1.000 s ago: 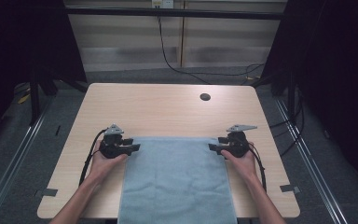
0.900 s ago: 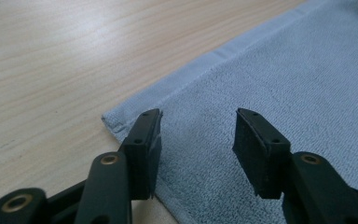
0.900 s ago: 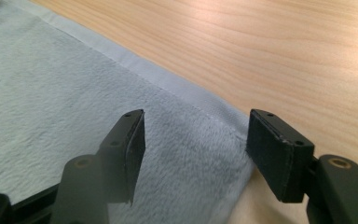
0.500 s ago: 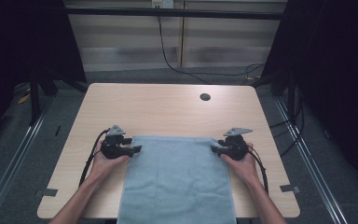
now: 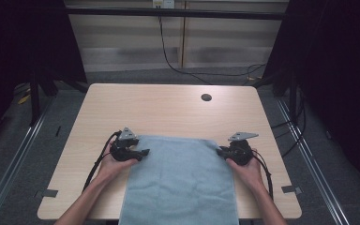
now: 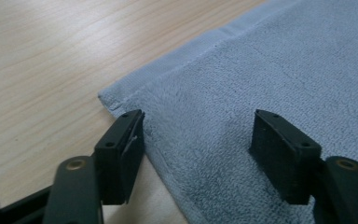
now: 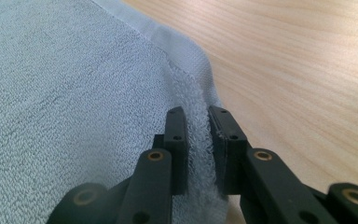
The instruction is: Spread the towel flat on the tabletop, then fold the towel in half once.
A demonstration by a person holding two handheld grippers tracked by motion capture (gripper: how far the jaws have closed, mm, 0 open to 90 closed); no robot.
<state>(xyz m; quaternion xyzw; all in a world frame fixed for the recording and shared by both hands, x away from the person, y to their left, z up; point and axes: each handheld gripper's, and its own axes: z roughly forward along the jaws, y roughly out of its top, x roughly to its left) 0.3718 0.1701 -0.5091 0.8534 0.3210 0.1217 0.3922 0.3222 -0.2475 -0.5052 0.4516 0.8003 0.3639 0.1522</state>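
Note:
A light blue towel (image 5: 180, 183) lies flat on the wooden table (image 5: 168, 110), its near end hanging over the front edge. My left gripper (image 5: 143, 152) rests at the towel's far left corner. In the left gripper view it (image 6: 198, 140) stands open, one jaw on the table beside the towel's edge (image 6: 135, 95), the other on the cloth. My right gripper (image 5: 219, 151) sits at the far right corner. In the right gripper view it (image 7: 198, 135) is shut on a pinched fold of the towel's side edge (image 7: 200, 93).
A dark round cable hole (image 5: 206, 97) lies in the table's far right part. Cables trail from both grippers toward the front edge. Bare wood stretches beyond the towel. Black curtains and frame rails surround the table.
Both grippers and the towel's far edge have slid toward the person by a small amount.

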